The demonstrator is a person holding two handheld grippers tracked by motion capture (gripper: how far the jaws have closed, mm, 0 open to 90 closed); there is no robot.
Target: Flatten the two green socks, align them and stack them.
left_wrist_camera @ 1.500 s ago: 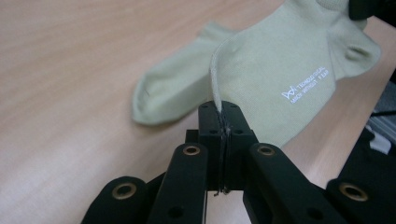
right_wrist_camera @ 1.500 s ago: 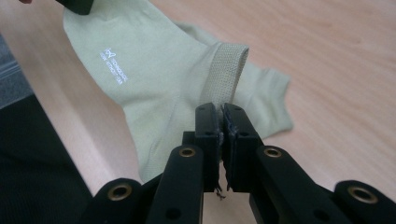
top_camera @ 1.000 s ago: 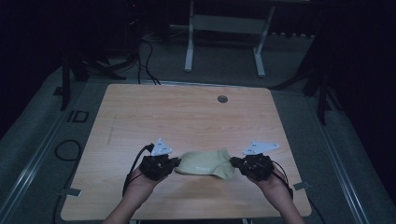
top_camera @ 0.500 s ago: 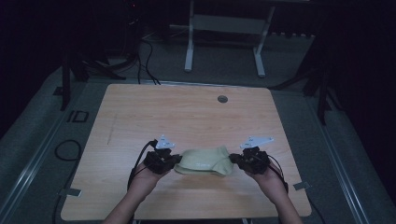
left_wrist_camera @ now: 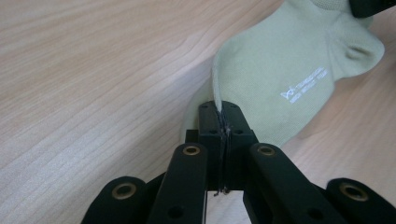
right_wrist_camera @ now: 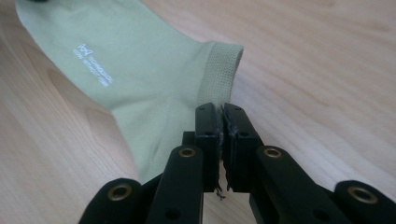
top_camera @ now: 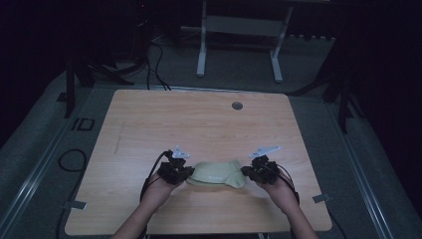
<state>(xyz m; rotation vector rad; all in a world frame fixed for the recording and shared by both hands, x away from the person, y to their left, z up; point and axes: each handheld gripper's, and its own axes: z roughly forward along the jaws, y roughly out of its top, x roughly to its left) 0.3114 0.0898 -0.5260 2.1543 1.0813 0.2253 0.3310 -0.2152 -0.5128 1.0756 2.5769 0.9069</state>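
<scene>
The pale green sock [top_camera: 217,173] is lying flat on the counter [top_camera: 199,124], near the front edge and roughly centred between the side edges; white lettering [left_wrist_camera: 306,83] is showing on its upper face. The left tongs [top_camera: 185,171] are clamping the sock's left end, jaws pressed together with the fabric edge pinched between them, as the left gripper view is showing [left_wrist_camera: 223,122]; the right tongs [top_camera: 246,172] are clamping the opposite end just beside the ribbed cuff [right_wrist_camera: 219,70], jaws closed on the fabric [right_wrist_camera: 220,122]. The sock is stretching between both tongs, its body resting on the wood; a hand [top_camera: 157,191] is holding the left unit and a hand [top_camera: 281,191] is holding the right one, both forearms entering over the front edge. Bare wood is extending behind the sock to the far edge, where a small round grommet [top_camera: 237,105] is sitting; wide strips of bare surface are lying outboard of each hand toward the side edges.
</scene>
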